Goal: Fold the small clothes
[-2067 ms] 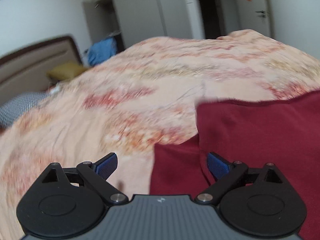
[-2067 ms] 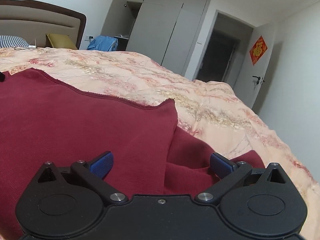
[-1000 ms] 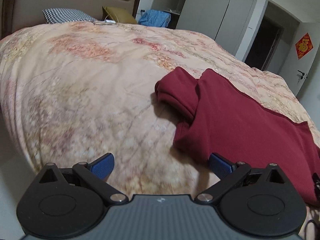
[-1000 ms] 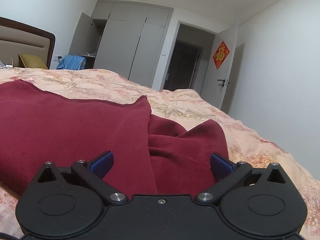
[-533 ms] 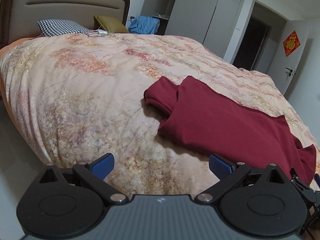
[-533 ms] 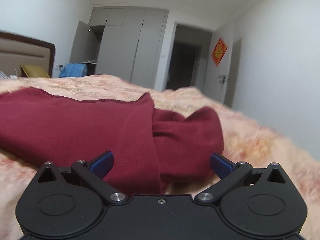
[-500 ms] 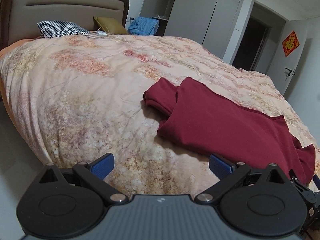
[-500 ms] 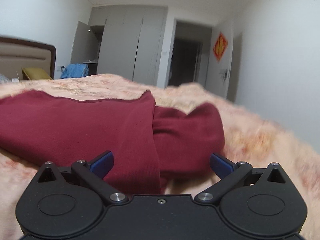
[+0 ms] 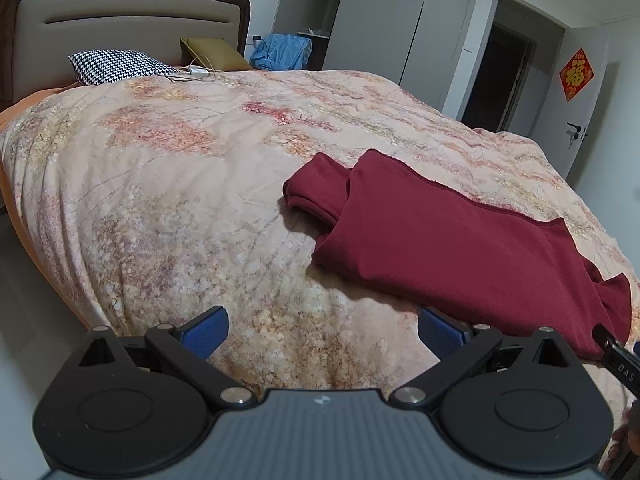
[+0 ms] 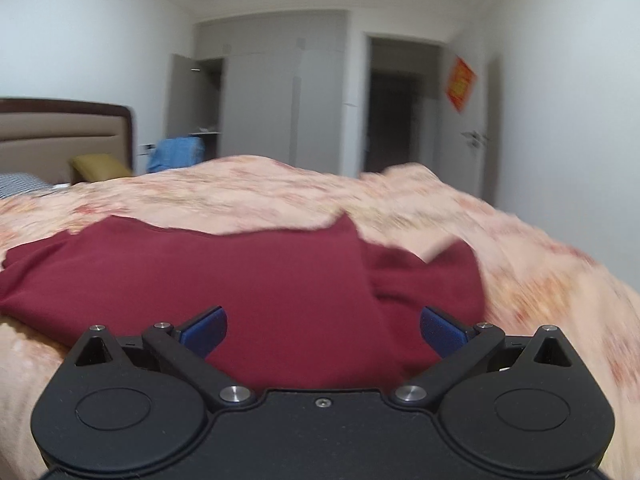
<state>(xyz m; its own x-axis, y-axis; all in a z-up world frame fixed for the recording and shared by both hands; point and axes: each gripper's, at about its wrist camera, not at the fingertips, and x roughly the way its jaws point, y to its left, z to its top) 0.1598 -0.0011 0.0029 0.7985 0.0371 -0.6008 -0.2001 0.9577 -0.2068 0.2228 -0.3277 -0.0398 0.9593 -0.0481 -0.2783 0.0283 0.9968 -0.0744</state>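
1. Garment (image 9: 460, 236): dark red knit top, folded into a long band, lying on the bed near its foot edge and toward the corner on the door side. A sleeve end (image 9: 314, 186) sticks out from under the folded body on the headboard side; another red flap (image 9: 616, 304) sticks out at the opposite end. In the right wrist view the same garment (image 10: 224, 276) fills the middle, slightly blurred.
2. Left gripper (image 9: 322, 326): jaws spread wide, holding nothing. It hangs over the bedspread beside the near edge of the bed; the right blue pad (image 9: 440, 330) sits just beside the garment's near hem, and contact cannot be told.
3. Right gripper (image 10: 322, 330): jaws spread wide, holding nothing. Both blue pads frame the garment's near fold; whether they touch the cloth cannot be told.
4. Bedspread (image 9: 180, 184): peach with a floral print, covering the whole bed.
5. Headboard (image 9: 120, 12): padded beige panel in a dark wood frame.
6. Pillows: 1 houndstooth cushion (image 9: 116, 66) and 1 mustard cushion (image 9: 212, 52) against the headboard, with a white cable (image 9: 196, 74) lying between them.
7. Blue cloth (image 9: 282, 52): heaped beside the grey wardrobe (image 9: 400, 16).
8. Door (image 9: 580, 100): white, with a red paper ornament (image 9: 576, 74).
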